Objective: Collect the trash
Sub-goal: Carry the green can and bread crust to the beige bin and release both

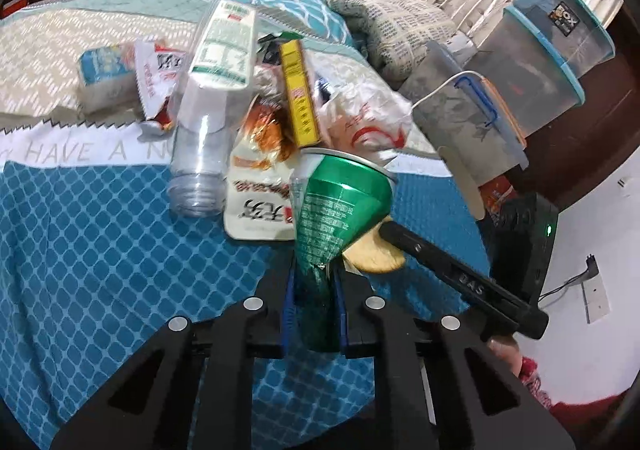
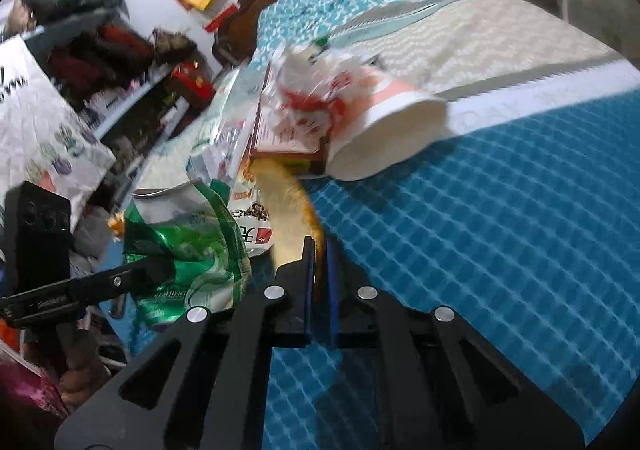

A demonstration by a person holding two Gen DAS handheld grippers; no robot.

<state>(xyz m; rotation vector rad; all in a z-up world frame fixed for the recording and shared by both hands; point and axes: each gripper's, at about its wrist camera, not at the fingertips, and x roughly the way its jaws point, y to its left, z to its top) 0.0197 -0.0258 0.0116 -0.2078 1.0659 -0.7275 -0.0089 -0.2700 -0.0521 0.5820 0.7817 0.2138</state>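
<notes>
My left gripper (image 1: 314,282) is shut on a crushed green can (image 1: 340,205) and holds it above the blue bedspread; the can also shows in the right wrist view (image 2: 188,246). My right gripper (image 2: 318,250) is shut on a yellow peel-like scrap (image 2: 288,209), which shows beside the can in the left wrist view (image 1: 374,256). Behind lies a trash pile: a clear plastic bottle (image 1: 204,137), a yellow box (image 1: 300,93), a snack wrapper (image 1: 260,201), a crumpled plastic bag (image 1: 364,121) and a paper cup (image 2: 392,137).
The blue patterned bedspread (image 1: 100,250) covers the bed. Stacked plastic storage boxes (image 1: 532,61) stand at the right of the bed. A patterned pillow (image 1: 396,25) lies behind the pile. A cluttered shelf (image 2: 120,61) stands left of the bed.
</notes>
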